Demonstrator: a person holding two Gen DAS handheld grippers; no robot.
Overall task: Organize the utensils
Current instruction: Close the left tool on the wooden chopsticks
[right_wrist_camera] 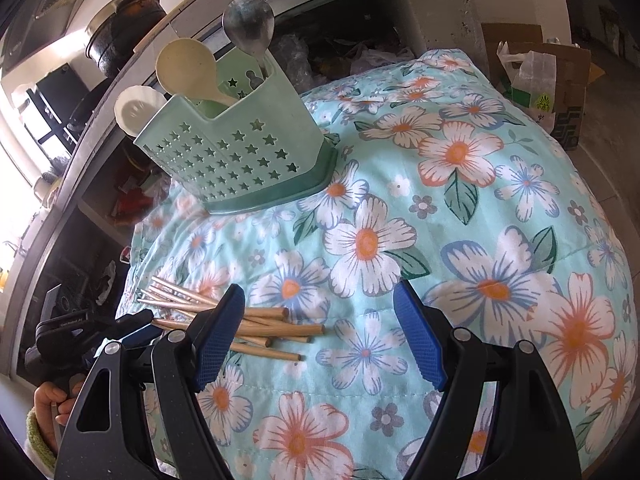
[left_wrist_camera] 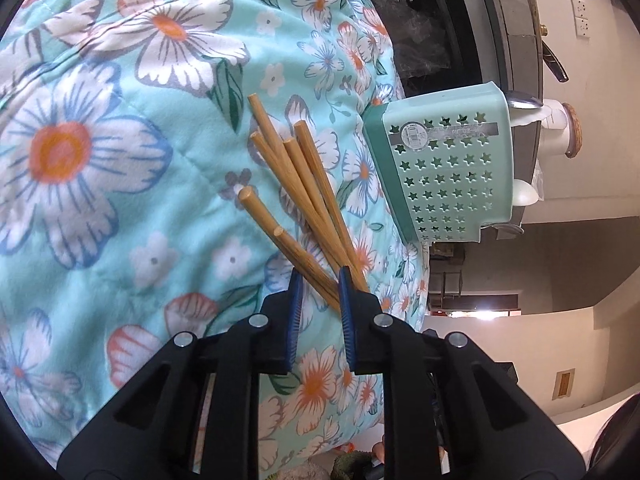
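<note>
On quilted floral cloth (left_wrist_camera: 100,152): round wooden chopsticks (left_wrist_camera: 296,200), star-perforated plastic caddy (left_wrist_camera: 444,164).

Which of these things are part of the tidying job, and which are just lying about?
Part of the job:
- wooden chopsticks, their thin ends between the left gripper fingers
- green utensil holder, already holding spoons
- right gripper, open and empty

Just lying about:
- floral quilt
- cardboard boxes
- dark pot

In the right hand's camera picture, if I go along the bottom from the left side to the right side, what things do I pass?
Left gripper → wooden chopsticks → right gripper, fingers wide apart, with the flowery cloth under everything.
</note>
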